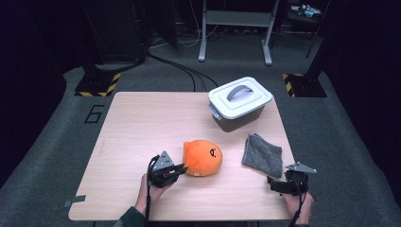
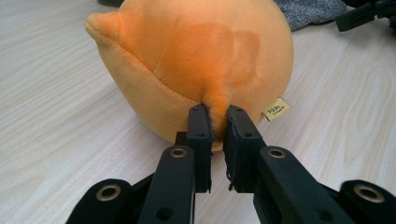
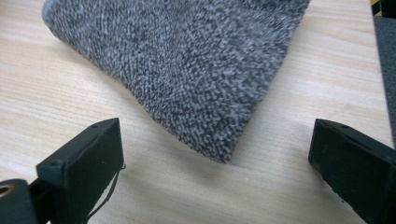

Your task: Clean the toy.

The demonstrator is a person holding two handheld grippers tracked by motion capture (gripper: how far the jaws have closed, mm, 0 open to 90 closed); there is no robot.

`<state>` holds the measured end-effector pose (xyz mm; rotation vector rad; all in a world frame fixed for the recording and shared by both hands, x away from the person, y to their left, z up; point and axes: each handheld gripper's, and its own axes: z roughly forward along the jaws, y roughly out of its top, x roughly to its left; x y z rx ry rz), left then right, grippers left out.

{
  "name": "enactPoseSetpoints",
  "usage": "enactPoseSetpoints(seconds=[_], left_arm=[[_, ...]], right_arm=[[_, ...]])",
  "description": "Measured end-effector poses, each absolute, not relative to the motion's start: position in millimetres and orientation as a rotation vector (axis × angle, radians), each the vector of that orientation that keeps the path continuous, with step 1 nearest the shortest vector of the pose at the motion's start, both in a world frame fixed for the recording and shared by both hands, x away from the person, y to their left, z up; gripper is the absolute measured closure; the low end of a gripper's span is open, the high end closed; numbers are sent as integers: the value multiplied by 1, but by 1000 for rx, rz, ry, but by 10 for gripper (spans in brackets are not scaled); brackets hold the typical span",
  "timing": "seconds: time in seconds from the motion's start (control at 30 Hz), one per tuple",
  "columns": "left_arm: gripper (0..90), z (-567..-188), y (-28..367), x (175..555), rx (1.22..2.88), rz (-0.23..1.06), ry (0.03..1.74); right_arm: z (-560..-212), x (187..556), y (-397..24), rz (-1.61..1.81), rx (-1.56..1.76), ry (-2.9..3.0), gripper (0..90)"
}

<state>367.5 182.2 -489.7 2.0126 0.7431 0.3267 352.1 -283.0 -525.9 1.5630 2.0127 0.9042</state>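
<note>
My left tool pinches the orange plush toy's tuft; lifting remains. Right tool gapes wide near the grey cloth, probably untouched.

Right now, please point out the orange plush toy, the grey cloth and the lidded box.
orange plush toy (image 1: 203,158): high view, middle of its rounded body.
grey cloth (image 1: 262,155): high view, centre of the folded fabric.
lidded box (image 1: 240,97): high view, white lid beside the handle.

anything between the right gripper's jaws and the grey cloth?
Nothing: in the right gripper view, bare table separates the open right gripper from the grey cloth. The high view shows the same gap.
</note>
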Motion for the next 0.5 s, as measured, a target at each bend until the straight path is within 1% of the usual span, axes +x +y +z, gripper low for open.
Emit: enactPoseSetpoints(seconds=[0.13, 0.2, 0.27, 0.37, 0.5], left_arm=[[812, -490, 183, 368, 2009, 322, 742], [812, -491, 183, 368, 2003, 323, 746], [812, -491, 183, 369, 2003, 323, 748], [811, -491, 183, 369, 2004, 317, 750], [810, -491, 184, 369, 1997, 318, 755]], right_arm=[[-516, 349, -285, 918, 1549, 1999, 23], [-502, 350, -283, 958, 1530, 1992, 25], [-496, 351, -281, 981, 1522, 1989, 25], [-488, 359, -274, 986, 1498, 2008, 3], [-483, 376, -262, 988, 1481, 2036, 0]])
